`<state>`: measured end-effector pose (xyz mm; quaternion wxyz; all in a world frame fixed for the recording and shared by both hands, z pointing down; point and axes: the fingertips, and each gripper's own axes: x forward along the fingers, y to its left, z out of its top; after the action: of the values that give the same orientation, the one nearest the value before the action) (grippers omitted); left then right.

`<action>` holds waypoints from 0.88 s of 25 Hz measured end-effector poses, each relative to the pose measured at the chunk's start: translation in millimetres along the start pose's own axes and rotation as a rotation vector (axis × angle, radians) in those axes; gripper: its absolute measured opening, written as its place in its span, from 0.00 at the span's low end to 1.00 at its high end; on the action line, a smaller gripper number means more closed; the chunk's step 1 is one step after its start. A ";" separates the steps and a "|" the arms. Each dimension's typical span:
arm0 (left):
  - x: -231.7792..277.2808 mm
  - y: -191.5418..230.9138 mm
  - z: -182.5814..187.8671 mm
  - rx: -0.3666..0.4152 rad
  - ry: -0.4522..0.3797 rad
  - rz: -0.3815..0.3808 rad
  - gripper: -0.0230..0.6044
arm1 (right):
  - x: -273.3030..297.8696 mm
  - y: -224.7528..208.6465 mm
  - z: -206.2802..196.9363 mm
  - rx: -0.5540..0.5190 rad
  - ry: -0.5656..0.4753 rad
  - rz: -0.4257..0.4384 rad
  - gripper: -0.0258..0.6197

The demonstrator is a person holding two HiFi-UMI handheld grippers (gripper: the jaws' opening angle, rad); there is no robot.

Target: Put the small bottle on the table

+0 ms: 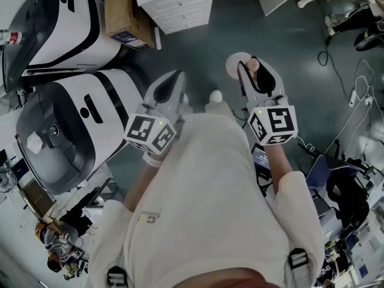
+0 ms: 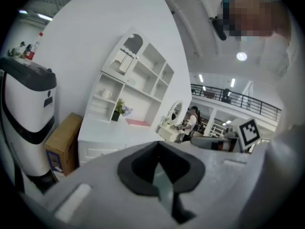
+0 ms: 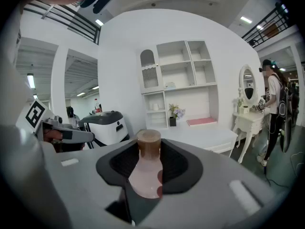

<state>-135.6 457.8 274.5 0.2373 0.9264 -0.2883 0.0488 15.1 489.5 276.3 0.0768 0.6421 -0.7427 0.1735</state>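
Observation:
The small bottle (image 3: 144,176) is pale pink with a brown cap and sits between the dark pads of my right gripper (image 3: 148,162), which is shut on it. From the head view that bottle (image 1: 239,64) shows as a pale round shape at the tip of my right gripper (image 1: 248,69), held over the dark floor. My left gripper (image 1: 171,87) hangs beside it at about the same height, its jaws together with nothing between them (image 2: 160,170). The white table (image 3: 209,138) with drawers stands ahead, below the shelves; the head view has the table (image 1: 180,6) at the top.
Two large white-and-black machines (image 1: 69,131) (image 1: 60,29) stand at the left, with a cardboard box (image 1: 124,11) beside the table. Cables (image 1: 354,101) trail on the floor at the right. A white dressing table with a mirror (image 3: 248,111) and a standing person (image 3: 275,113) are to the right.

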 end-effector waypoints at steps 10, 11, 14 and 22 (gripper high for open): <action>4.3 5.0 -4.0 0.004 0.011 0.021 0.04 | 4.8 3.0 0.3 -0.016 0.009 0.036 0.25; 4.7 5.8 -5.2 0.003 0.015 0.024 0.04 | 5.7 3.1 0.4 -0.007 0.007 0.041 0.25; 6.8 6.3 -7.6 0.004 0.023 0.035 0.04 | 8.0 1.7 0.3 0.009 0.005 0.055 0.25; 22.1 -10.7 -11.7 0.049 0.028 0.074 0.04 | 2.5 -21.1 -1.2 0.022 0.000 0.093 0.25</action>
<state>-110.7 459.7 285.5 0.2164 0.9199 -0.3177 0.0776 35.2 485.1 281.6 0.0616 0.6079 -0.7697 0.1851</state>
